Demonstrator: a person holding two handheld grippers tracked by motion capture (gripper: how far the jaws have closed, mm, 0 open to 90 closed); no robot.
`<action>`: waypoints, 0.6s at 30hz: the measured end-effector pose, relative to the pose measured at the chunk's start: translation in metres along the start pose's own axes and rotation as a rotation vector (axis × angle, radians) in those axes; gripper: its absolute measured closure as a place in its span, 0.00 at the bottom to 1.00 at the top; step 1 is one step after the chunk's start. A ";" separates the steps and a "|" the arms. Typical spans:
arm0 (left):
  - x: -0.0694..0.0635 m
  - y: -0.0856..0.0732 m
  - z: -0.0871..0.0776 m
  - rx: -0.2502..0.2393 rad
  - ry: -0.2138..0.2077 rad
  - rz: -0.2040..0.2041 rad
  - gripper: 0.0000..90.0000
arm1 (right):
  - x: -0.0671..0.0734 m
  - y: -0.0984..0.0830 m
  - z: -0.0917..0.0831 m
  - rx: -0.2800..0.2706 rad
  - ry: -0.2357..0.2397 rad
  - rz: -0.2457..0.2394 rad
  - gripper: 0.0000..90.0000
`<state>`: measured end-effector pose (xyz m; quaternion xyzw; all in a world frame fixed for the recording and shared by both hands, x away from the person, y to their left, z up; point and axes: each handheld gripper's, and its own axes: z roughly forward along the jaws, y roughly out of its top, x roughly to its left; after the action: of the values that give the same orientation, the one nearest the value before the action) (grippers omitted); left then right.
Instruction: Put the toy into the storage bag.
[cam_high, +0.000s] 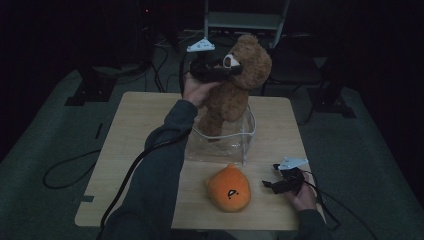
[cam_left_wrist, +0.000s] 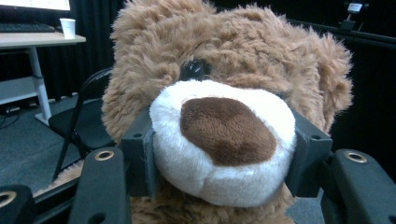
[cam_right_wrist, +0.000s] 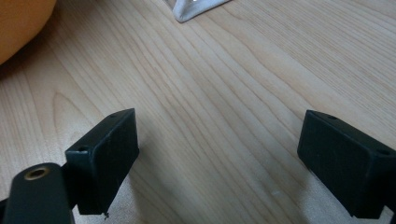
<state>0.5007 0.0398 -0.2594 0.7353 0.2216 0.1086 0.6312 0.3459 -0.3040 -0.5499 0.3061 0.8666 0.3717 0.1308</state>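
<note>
A brown teddy bear (cam_high: 243, 80) hangs upright with its feet inside a clear plastic bin (cam_high: 247, 131) at the table's middle. My left gripper (cam_high: 227, 70) is raised above the bin's back left and is shut on the bear's white muzzle. In the left gripper view both jaws of the left gripper (cam_left_wrist: 223, 154) press into the sides of the teddy bear's (cam_left_wrist: 224, 46) snout. An orange round plush (cam_high: 229, 189) lies in front of the bin. My right gripper (cam_high: 271, 175) rests low on the table to its right, open. Bare wood lies between the jaws of the right gripper (cam_right_wrist: 219, 158), with the orange plush (cam_right_wrist: 18, 18) at the upper left.
The wooden table (cam_high: 130, 150) has free room along its left side. A corner of the clear bin (cam_right_wrist: 196, 7) shows ahead of the right gripper. A black folding chair (cam_left_wrist: 84, 121) and a desk with a paper cup (cam_left_wrist: 68, 25) stand beyond the table. Cables (cam_high: 65, 170) trail over the floor.
</note>
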 end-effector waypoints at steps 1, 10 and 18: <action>0.000 -0.001 0.000 0.002 -0.002 0.001 0.45 | 0.000 0.000 0.000 0.000 0.000 0.000 0.13; 0.002 -0.008 0.001 0.013 -0.002 -0.008 0.45 | 0.000 0.000 0.000 -0.001 0.000 -0.001 0.13; 0.002 -0.011 0.004 0.031 -0.007 0.000 0.45 | 0.000 0.000 0.000 0.000 0.000 0.000 0.13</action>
<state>0.5016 0.0386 -0.2714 0.7455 0.2209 0.1025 0.6204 0.3459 -0.3040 -0.5499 0.3060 0.8666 0.3719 0.1308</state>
